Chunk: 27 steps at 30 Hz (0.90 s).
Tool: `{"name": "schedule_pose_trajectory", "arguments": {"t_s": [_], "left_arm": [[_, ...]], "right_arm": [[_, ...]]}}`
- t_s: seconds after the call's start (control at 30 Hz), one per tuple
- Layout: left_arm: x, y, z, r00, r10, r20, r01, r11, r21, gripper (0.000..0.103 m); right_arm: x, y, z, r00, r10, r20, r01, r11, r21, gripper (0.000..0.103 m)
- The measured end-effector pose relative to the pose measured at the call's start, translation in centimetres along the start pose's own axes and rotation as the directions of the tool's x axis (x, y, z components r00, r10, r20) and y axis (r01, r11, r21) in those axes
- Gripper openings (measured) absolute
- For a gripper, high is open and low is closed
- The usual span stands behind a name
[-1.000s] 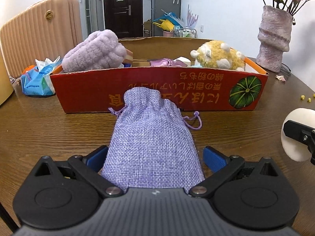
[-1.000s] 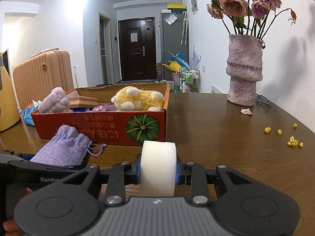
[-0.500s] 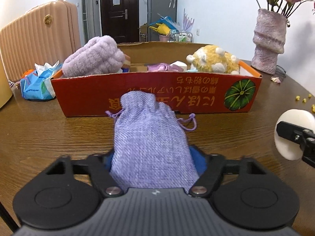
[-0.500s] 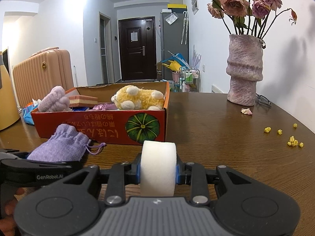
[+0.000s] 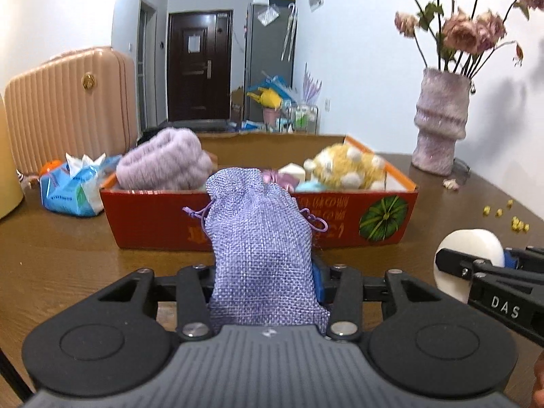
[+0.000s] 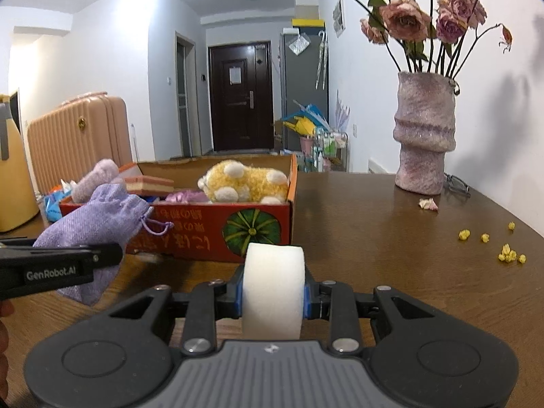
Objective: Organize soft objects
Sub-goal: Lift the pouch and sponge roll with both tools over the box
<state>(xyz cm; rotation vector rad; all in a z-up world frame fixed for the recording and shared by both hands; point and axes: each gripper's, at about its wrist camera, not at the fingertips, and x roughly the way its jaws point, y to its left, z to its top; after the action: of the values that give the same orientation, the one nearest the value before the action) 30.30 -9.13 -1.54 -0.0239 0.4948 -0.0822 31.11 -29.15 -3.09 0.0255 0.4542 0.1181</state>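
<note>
My left gripper is shut on a purple drawstring pouch, which is lifted off the table and tilts toward the red cardboard box. From the right wrist view the pouch hangs in front of the box's left end. A white foam roll sits pinched in my right gripper, low over the table; the same roll shows at the right of the left wrist view. The box holds a fluffy purple towel, a yellow plush toy and other soft items.
A pink vase of dried roses stands at the back right of the brown table. Yellow bits and a petal lie near it. A blue tissue pack lies left of the box, a beige suitcase behind.
My left gripper closed on the purple pouch and lifted it off the table toward the box. The right gripper with the foam roll stayed still.
</note>
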Motion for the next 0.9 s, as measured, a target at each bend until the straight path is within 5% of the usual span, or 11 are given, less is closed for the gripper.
{"name": "schedule_pose_trajectory", "arguments": {"t_s": [0.47, 0.9], "left_arm": [[-2.3, 0.6, 1.8, 0.990, -0.004, 0.140, 0.007, 1.000, -0.025, 0.044], [-2.6, 2.7, 4.1, 0.969, 0.064, 0.237, -0.043, 0.995, -0.092, 0.044]], "right_arm": [[-1.5, 2.1, 0.7, 0.980, 0.008, 0.200, -0.007, 1.000, -0.006, 0.029], [-0.4, 5.0, 1.9, 0.949, -0.014, 0.315, 0.013, 1.000, 0.006, 0.029]]}}
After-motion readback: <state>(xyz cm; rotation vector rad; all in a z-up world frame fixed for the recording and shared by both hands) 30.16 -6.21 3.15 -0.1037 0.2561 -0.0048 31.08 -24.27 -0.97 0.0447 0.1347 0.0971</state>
